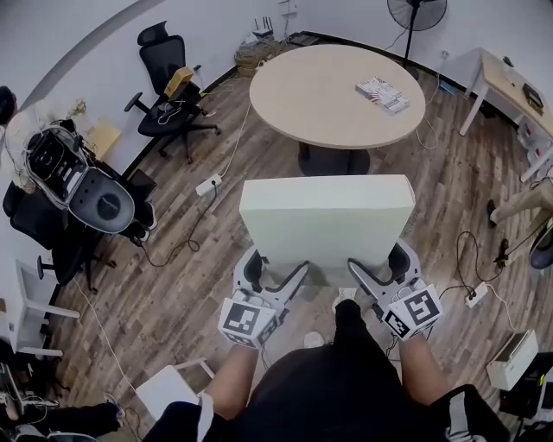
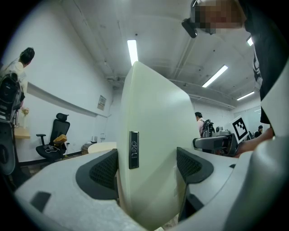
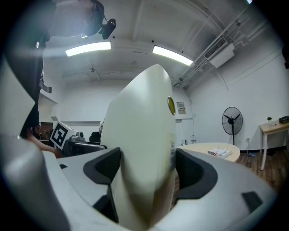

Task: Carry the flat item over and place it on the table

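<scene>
Fingers (image 2: pixel 101 171) of the left gripper (image 2: pixel 146 168) press from both sides on the thin edge of a white panel (image 2: pixel 153 131), their dark pads tight against its faces; a small black button strip (image 2: pixel 133 150) sits on that edge just above the grip. Fingers (image 3: pixel 195 169) of the right gripper (image 3: pixel 143 170) pinch the same panel (image 3: pixel 142 135) the same way, with a round yellow sticker (image 3: pixel 171 104) higher up on its edge.

From the head view, the left gripper (image 1: pixel 272 274) and the right gripper (image 1: pixel 383 269) both hold the near edge of the panel (image 1: pixel 327 220), one toward each corner, and the panel reaches away from the person, roughly level. It is up in the air over the wooden floor (image 1: pixel 173 285), short of the round table (image 1: pixel 320 104) and not touching it. The tabletop carries only a booklet (image 1: pixel 382 94) near its right side. An office chair (image 1: pixel 168 86) stands to the left of the table and a fan (image 1: pixel 417 13) beyond it at the right
</scene>
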`<state>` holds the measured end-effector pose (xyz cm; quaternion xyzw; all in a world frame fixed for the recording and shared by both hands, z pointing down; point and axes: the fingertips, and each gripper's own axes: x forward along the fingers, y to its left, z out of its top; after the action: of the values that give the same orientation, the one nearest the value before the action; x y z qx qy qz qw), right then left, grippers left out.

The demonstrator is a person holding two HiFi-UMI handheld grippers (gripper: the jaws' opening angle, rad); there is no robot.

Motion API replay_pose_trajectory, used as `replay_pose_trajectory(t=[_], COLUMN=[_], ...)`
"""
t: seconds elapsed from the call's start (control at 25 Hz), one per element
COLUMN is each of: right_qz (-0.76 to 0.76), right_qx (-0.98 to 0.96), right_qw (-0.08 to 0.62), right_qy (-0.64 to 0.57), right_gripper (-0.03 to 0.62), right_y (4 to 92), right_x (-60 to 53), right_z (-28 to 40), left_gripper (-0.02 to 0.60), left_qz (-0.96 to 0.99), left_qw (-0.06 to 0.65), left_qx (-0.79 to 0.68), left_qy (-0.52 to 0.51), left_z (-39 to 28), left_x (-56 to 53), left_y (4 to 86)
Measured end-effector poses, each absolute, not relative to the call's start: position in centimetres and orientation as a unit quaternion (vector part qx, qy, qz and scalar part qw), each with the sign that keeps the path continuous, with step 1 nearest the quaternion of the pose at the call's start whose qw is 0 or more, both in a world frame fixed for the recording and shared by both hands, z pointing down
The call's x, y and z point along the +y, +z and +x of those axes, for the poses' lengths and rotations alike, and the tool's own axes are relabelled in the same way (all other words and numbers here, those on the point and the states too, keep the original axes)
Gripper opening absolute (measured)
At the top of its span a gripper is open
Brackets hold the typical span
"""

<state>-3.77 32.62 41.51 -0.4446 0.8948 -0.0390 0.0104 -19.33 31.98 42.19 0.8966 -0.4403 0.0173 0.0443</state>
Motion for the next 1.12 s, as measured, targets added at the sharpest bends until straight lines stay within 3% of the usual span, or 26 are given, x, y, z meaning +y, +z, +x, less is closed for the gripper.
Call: replay_pose_trajectory(t=[1.12], right_qz=[-0.444], right_qx=[0.893], right_qw=[0.018], right_qy=[-0.066], right_gripper=[0.353], right_y=[42.1], right_x=[3.3], right_z=[8.6], left_gripper=[0.383], left_qz=[0.897], left_qw=[0.072], left_qx=[-0.433], left_qy=[0.046], left_z=[-7.1], left_x=[2.8], left_y=[42.8])
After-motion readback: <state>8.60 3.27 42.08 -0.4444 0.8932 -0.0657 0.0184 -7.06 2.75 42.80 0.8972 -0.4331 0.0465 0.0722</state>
